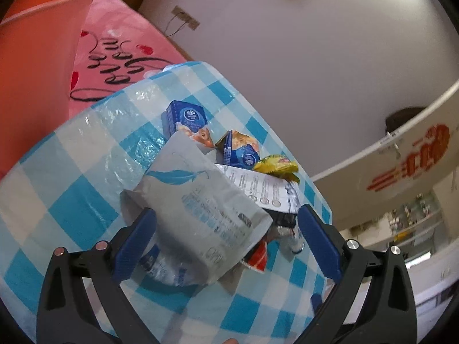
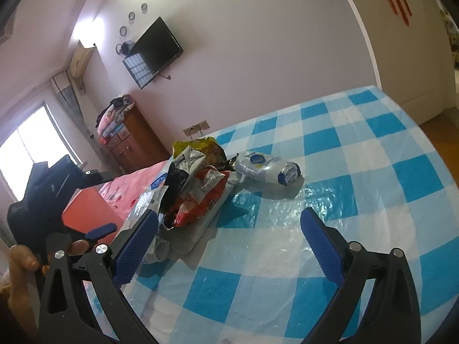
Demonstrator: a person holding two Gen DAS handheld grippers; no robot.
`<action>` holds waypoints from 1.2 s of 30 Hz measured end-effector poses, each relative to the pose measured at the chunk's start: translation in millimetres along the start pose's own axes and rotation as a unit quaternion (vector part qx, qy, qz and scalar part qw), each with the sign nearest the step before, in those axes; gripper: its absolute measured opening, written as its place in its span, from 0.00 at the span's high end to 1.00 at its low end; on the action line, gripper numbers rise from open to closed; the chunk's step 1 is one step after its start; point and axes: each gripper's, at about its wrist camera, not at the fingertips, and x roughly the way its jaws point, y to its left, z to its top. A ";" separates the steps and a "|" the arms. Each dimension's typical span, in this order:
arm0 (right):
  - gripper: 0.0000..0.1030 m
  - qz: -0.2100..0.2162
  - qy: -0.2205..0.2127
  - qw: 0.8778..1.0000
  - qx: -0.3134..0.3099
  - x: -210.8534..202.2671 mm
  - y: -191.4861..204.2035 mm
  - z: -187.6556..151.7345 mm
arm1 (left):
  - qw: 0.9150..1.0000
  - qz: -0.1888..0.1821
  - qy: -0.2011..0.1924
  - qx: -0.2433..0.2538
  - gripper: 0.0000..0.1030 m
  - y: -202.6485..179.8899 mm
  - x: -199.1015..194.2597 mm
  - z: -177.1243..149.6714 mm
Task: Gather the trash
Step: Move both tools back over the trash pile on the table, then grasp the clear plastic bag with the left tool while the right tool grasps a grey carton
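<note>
Both wrist cameras look down close over the blue-and-white checked plastic-covered worktop (image 1: pixel 86 149), sharing its heap of crumpled wrappers (image 2: pixel 198 189) (seen from opposite sides).

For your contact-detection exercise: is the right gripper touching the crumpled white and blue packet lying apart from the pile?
Apart. The right wrist view shows bare checked tablecloth between the open right gripper and the packet.

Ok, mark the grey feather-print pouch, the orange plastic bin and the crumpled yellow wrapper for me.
grey feather-print pouch (image 1: pixel 198 197): left wrist view, middle of its printed face.
orange plastic bin (image 1: pixel 37 57): left wrist view, outer wall.
crumpled yellow wrapper (image 1: pixel 275 167): left wrist view, centre of the crumple.
</note>
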 end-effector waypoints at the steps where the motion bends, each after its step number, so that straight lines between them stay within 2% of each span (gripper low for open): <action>1: 0.05 0.002 0.003 1.000 0.004 0.6 -2.3 0.7 | 1.000 0.005 0.005 -0.006 0.04 -0.6 4.3 0.5; 6: 0.05 0.016 0.013 0.999 0.028 -0.4 -12.1 4.8 | 0.999 0.027 0.017 -0.018 0.04 -3.5 15.1 -1.3; 11: 0.05 0.027 0.031 0.998 0.057 1.9 -22.6 5.9 | 0.999 0.048 0.021 -0.001 0.04 4.4 8.6 -3.3; 14: 0.05 0.030 0.039 0.997 0.067 3.7 -26.4 5.5 | 0.998 0.046 0.038 0.037 0.04 12.8 1.8 -11.3; 17: 0.05 0.034 0.044 0.996 0.074 5.3 -28.6 5.7 | 0.994 0.040 0.042 0.095 0.04 16.2 -6.8 -22.6; 20: 0.05 0.042 0.051 0.994 0.081 8.8 -29.5 6.8 | 0.981 0.040 0.065 0.178 0.04 10.6 -1.5 -36.2; 22: 0.05 0.044 0.055 0.994 0.080 10.3 -28.7 6.3 | 0.969 0.058 0.067 0.230 0.04 7.1 4.7 -45.5; 26: 0.05 0.045 0.061 0.994 0.077 11.5 -27.4 5.3 | 0.954 0.072 0.063 0.286 0.04 3.3 12.6 -58.4; 29: 0.05 0.045 0.063 0.994 0.077 12.5 -28.5 4.7 | 0.932 0.090 0.055 0.347 0.04 -7.1 18.0 -69.5; 31: 0.05 0.045 0.064 0.994 0.077 13.0 -28.6 4.4 | 0.922 0.105 0.048 0.371 0.04 -10.6 21.6 -73.2; 34: 0.05 0.044 0.065 0.994 0.073 13.1 -27.6 4.2 | 0.915 0.118 0.040 0.383 0.04 -13.0 25.9 -73.3; 36: 0.05 0.044 0.066 0.994 0.069 13.6 -26.3 3.6 | 0.908 0.127 0.039 0.397 0.04 -13.9 30.5 -72.8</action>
